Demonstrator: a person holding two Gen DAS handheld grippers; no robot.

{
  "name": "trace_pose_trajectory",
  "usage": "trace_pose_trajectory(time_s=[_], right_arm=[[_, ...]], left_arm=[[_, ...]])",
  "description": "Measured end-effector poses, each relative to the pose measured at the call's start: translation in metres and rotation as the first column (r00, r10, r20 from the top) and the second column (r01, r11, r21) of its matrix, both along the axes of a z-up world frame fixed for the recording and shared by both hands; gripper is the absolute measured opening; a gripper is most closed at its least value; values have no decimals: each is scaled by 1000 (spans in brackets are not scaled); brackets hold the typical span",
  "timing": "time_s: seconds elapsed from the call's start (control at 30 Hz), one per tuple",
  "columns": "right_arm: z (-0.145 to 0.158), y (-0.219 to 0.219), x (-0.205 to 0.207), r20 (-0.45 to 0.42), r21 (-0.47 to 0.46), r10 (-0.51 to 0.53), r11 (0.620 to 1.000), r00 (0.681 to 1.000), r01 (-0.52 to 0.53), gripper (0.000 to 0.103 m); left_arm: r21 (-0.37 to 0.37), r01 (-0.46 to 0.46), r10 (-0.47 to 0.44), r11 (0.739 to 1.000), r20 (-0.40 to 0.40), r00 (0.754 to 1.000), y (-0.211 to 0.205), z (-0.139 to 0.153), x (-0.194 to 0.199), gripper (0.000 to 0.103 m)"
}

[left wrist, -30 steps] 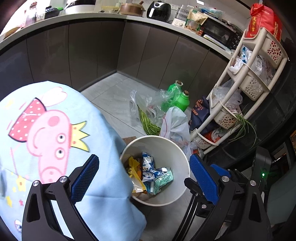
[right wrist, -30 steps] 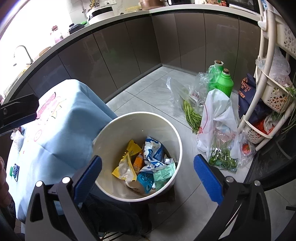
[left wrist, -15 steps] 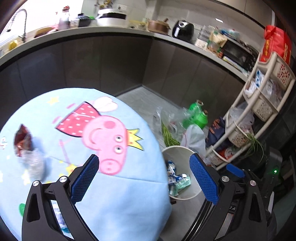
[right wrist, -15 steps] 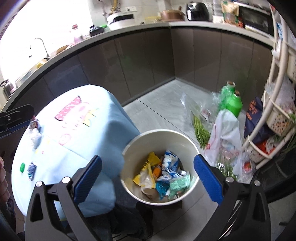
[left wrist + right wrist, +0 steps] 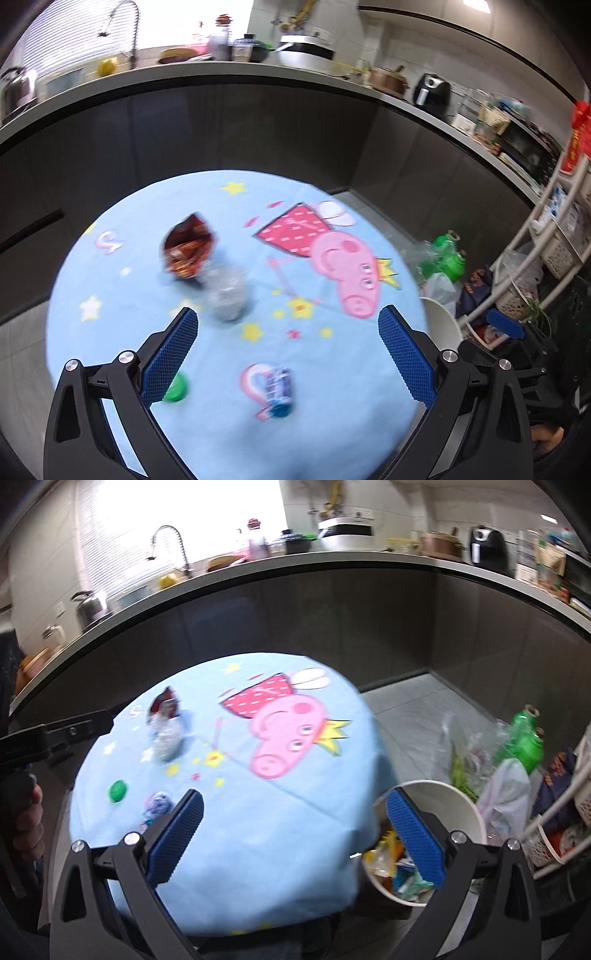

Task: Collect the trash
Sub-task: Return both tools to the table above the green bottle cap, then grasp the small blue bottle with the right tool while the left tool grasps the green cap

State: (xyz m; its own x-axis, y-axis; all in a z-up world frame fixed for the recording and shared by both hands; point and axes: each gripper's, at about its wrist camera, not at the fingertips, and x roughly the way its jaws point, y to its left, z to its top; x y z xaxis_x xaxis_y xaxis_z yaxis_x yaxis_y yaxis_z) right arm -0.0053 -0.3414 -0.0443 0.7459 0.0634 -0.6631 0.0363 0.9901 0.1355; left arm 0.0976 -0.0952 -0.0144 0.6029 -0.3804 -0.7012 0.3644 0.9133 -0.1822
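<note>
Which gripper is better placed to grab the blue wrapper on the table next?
Left. The blue wrapper lies between the open left gripper fingers. The right gripper, also open and empty, sits toward the trash bin, with the wrapper off to its left.

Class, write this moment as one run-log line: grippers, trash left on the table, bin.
left gripper open, empty | right gripper open, empty | table: red wrapper, clear plastic, green cap, blue wrapper | bin part-filled

L wrist cam looks down over the round table (image 5: 332,435) from near its front edge, facing the counter (image 5: 258,72). R wrist cam sits further back and right of the table (image 5: 258,849), same facing. Both views share tabletop, counter, bin (image 5: 469,812).
</note>
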Motion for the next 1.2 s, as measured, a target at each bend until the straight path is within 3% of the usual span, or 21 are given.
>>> trace_pose_trajectory(time_s=[0.2, 0.4, 0.63, 0.9, 1.1, 1.13, 1.2], right_arm=[[-11, 62, 19, -54, 46, 139, 989, 989, -137, 100], [-26, 121, 32, -96, 56, 254, 967, 962, -250, 98], [-53, 156, 56, -192, 58, 280, 960, 940, -274, 59], [-73, 163, 71, -247, 28, 227, 973, 942, -227, 45], [-75, 160, 74, -245, 4, 202, 978, 948, -208, 28], [-75, 160, 74, -247, 2, 203, 978, 947, -209, 21], [-75, 158, 74, -245, 14, 209, 977, 947, -212, 18]], left_arm=[[14, -113, 114, 993, -29, 993, 69, -18, -1, 94], [15, -135, 136, 991, -58, 989, 103, -37, -11, 94], [15, -90, 91, 996, -84, 992, 111, -57, -15, 94], [29, -45, 48, 999, -116, 992, 105, -77, -6, 83], [52, -42, 49, 998, -138, 989, 97, -87, 1, 77], [58, -43, 51, 997, -139, 989, 96, -88, 2, 76], [67, -49, 58, 997, -144, 988, 94, -90, 4, 71]])
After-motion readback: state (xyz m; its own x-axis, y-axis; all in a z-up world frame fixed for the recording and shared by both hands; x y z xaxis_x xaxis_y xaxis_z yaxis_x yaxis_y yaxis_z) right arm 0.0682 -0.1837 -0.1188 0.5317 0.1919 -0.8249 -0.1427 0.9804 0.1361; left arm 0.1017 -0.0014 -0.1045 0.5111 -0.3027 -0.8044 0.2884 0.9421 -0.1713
